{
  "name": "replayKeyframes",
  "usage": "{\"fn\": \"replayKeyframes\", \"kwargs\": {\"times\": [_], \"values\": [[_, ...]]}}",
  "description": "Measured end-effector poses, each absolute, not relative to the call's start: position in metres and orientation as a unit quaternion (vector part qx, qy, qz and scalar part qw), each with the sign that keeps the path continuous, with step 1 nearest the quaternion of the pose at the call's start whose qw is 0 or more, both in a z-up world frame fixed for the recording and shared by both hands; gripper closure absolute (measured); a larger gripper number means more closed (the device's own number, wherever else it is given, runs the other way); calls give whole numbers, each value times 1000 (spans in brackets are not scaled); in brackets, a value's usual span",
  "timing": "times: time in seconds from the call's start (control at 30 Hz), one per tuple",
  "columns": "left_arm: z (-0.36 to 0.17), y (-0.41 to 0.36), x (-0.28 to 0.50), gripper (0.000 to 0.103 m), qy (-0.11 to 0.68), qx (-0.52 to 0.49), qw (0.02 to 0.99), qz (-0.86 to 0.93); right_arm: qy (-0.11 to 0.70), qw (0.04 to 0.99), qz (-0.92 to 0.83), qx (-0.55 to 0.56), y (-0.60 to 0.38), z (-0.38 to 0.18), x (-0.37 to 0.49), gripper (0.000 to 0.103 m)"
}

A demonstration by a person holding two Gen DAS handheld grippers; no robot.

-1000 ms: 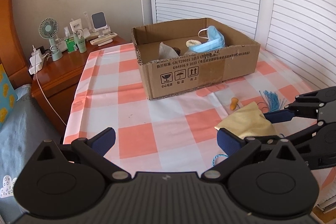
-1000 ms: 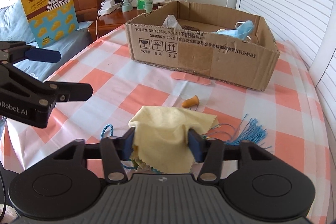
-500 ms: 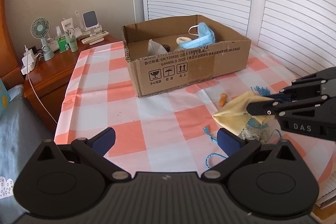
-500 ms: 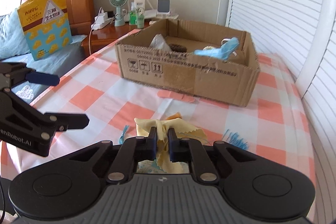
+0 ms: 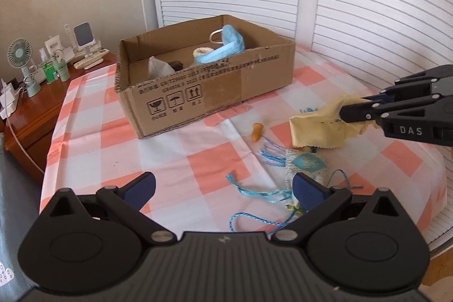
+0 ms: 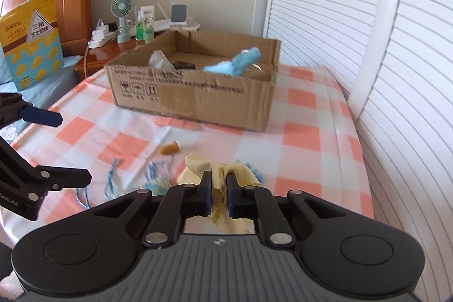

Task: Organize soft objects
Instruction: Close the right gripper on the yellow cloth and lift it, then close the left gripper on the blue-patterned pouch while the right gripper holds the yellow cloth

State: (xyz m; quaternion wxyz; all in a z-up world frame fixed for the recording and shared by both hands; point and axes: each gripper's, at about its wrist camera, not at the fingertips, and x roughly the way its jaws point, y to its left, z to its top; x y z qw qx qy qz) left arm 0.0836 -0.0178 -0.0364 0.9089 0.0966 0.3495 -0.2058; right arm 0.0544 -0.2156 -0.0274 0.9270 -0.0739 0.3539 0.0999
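Right wrist view: right gripper [image 6: 219, 186] pinches yellow cloth [image 5: 320, 129] by a small fold, lifted near the cardboard box [image 5: 203, 75]. Left gripper [image 5: 223, 188] open, empty. Risk: cloth slipping out or snagging box's front wall.

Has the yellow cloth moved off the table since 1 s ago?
Yes. The yellow cloth, pinched by the right gripper, now hangs lifted above the checkered tablecloth, uncovering the tasselled item.
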Motion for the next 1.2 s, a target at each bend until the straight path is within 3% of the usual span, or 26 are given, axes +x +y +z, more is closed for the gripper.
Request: {"fn": "replayKeyframes", "kwargs": {"times": [0.4, 0.57, 0.63, 0.67, 0.77, 0.9, 0.93, 1.03, 1.2], "values": [[-56, -75, 88, 6, 356, 139, 879, -284, 378, 922, 67, -45, -252, -50, 39, 90], [-67, -85, 96, 40, 381, 135, 866, -295, 384, 920, 73, -31, -260, -56, 32, 89], [-70, -87, 96, 42, 385, 133, 864, -297, 386, 919, 76, -25, -262, -58, 31, 88], [-71, -88, 95, 47, 382, 135, 865, -296, 385, 919, 77, -23, -262, -59, 30, 87], [-70, -86, 96, 64, 384, 122, 863, -306, 384, 919, 82, -16, -263, -59, 30, 71], [-69, -83, 98, 67, 384, 117, 866, -300, 378, 922, 80, -15, -262, -57, 28, 31], [-68, -81, 98, 67, 383, 114, 867, -298, 375, 924, 79, -17, -261, -56, 27, 25], [-67, -72, 99, 68, 382, 108, 872, -287, 371, 924, 88, -20, -260, -55, 27, 19], [-67, -63, 99, 68, 385, 105, 872, -284, 371, 922, 106, -27, -255, -59, 40, 18]]}}
